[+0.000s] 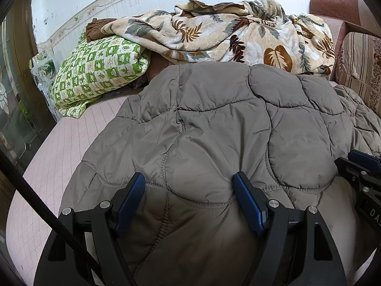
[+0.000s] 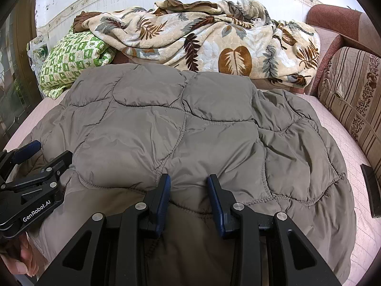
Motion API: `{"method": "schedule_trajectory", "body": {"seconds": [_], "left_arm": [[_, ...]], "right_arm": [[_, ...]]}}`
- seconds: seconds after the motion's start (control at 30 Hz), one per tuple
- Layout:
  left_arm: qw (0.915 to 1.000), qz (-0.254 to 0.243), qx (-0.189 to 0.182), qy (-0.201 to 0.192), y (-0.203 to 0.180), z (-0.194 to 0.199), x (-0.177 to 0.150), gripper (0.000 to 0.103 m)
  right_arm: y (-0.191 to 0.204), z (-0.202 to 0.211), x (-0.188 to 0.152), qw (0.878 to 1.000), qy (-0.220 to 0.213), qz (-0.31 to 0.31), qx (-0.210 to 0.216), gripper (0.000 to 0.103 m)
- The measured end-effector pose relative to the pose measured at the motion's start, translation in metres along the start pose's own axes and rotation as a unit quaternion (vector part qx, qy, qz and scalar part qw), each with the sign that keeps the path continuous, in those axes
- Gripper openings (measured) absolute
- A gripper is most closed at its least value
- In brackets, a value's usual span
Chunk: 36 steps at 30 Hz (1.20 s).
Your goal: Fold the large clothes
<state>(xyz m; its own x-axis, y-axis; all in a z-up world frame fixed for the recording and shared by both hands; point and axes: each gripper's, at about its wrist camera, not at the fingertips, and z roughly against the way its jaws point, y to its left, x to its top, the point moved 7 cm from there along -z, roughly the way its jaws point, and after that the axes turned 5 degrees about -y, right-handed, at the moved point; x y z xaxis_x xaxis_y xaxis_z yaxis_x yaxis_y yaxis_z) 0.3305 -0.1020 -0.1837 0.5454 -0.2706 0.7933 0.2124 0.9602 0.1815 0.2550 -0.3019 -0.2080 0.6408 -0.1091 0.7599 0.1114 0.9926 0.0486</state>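
I have the grey quilted jacket [image 1: 214, 124] spread across the middle of the bed [image 1: 47, 166], its far edge lying just short of the leaf-print blanket [image 1: 238, 31] heaped along the bed's far edge against the wall. My left gripper [image 1: 189, 188] sits at the jacket's near edge with its jaws wide apart, a puffed fold of the fabric bulging up between the blue pads [image 1: 132, 195] (they touch the cloth at the sides, but I cannot tell if they press it). My right gripper [image 2: 188, 188] is just beside it, toward the right along the same near edge; its jaws stand apart too, though narrower, with a ridge of the jacket between them. From the right wrist view I see the left gripper at the lower left, over the jacket's near left part. The green checked quilt [image 1: 95, 71] lies bundled at the bed's far left corner. On the right side the jacket is rumpled and reaches toward the striped cushion [image 2: 350, 95] at the bed's right edge.
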Motion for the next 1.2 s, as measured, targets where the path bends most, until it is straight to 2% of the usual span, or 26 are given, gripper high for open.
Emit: {"method": "schedule_trajectory", "body": {"seconds": [0.23,0.33,0.43,0.53,0.67,0.73,0.77,0.93,1.03,1.1,1.17,1.2], "left_arm": [[1.0000,-0.002,-0.004,-0.002,-0.001,0.001,0.001,0.076],[0.9997,0.004,-0.022,-0.010,0.004,0.006,0.010,0.076],[0.9993,0.019,-0.020,-0.024,0.017,0.008,0.021,0.076],[0.9983,0.051,-0.013,-0.024,0.042,-0.001,0.035,0.076],[0.9958,0.090,0.009,0.013,0.075,-0.028,0.045,0.076],[0.9944,0.099,0.004,0.038,0.085,-0.043,0.051,0.076],[0.9944,0.099,-0.001,0.037,0.085,-0.044,0.053,0.076],[0.9972,0.065,-0.020,0.030,0.063,-0.059,0.088,0.076],[0.9989,0.026,-0.012,0.037,0.043,-0.081,0.100,0.076],[0.9979,0.013,-0.004,0.064,0.037,-0.107,0.095,0.076],[0.9939,0.016,-0.019,0.108,0.033,-0.135,0.081,0.077],[0.9927,0.020,-0.024,0.117,0.032,-0.144,0.077,0.078]], "right_arm": [[0.000,0.001,0.001,1.000,0.003,-0.005,0.004,0.036],[-0.005,0.009,0.008,0.999,0.007,-0.035,0.029,0.036],[-0.019,0.025,0.022,0.996,-0.020,-0.075,0.053,0.036],[-0.046,0.032,0.039,0.994,-0.046,-0.093,0.031,0.043],[-0.100,0.019,0.046,0.990,-0.039,-0.132,-0.031,0.043],[-0.116,0.014,0.049,0.988,-0.031,-0.146,-0.039,0.043],[-0.123,0.011,0.053,0.987,-0.027,-0.155,-0.039,0.043],[-0.124,-0.011,0.074,0.989,-0.024,-0.145,-0.031,0.043],[-0.120,-0.038,0.082,0.991,-0.001,-0.127,-0.029,0.044],[-0.125,-0.056,0.083,0.992,0.017,-0.112,-0.051,0.046],[-0.131,-0.080,0.076,0.990,0.051,-0.117,-0.053,0.047],[-0.133,-0.088,0.071,0.989,0.063,-0.122,-0.050,0.047]]}}
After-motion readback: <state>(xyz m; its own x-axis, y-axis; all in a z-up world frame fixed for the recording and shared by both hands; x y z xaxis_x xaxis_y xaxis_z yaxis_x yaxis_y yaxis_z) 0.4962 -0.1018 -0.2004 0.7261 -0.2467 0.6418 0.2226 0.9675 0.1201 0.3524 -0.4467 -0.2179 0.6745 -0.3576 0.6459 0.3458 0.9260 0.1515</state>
